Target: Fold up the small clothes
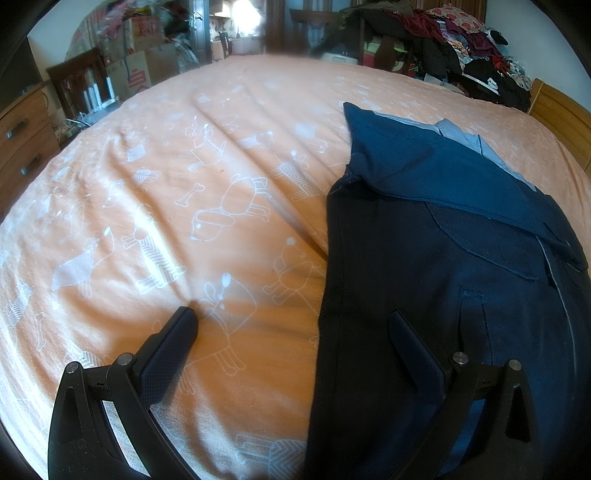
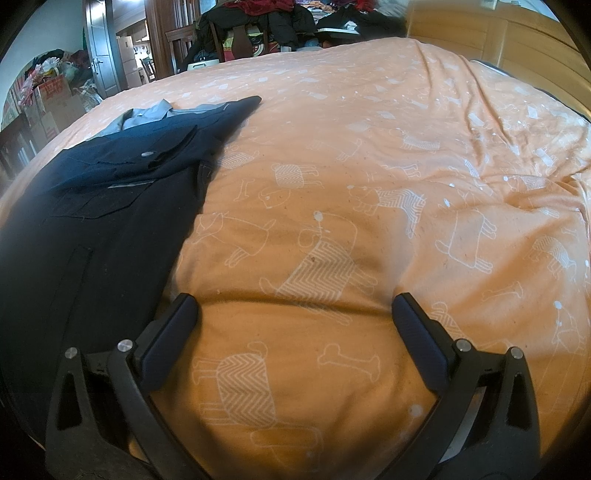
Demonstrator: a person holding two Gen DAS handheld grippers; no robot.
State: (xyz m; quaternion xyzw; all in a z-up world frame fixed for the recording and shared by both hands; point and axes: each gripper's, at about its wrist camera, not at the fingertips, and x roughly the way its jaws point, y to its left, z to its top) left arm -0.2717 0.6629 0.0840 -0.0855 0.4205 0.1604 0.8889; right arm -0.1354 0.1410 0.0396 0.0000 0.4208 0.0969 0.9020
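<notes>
Two grippers hang low over a bed (image 1: 155, 155) covered with an orange sheet printed with white dogs and bones. The left gripper (image 1: 291, 325) has its jaws spread wide with nothing between them: one finger hangs above bare sheet, the other above the near part of the dark blue trousers (image 1: 424, 258). The right gripper (image 2: 295, 310) is likewise spread wide and empty, both fingers over bare sheet, just to the right of the trousers (image 2: 92, 206).

The trousers lie flat on the sheet, waistband end far from the cameras, with a grey lining showing along the far edge. A folded-over flap lies across the upper part. In the right wrist view a small metal button (image 2: 148, 154) shows near the waistband, beside a pocket flap.

Beyond the bed stands a heap of dark and red clothes (image 1: 461, 40), a wooden chair (image 1: 79, 79), cardboard boxes (image 1: 142, 62) and a wooden dresser (image 1: 22, 140). A wooden headboard (image 2: 491, 33) rises at the bed's far right.
</notes>
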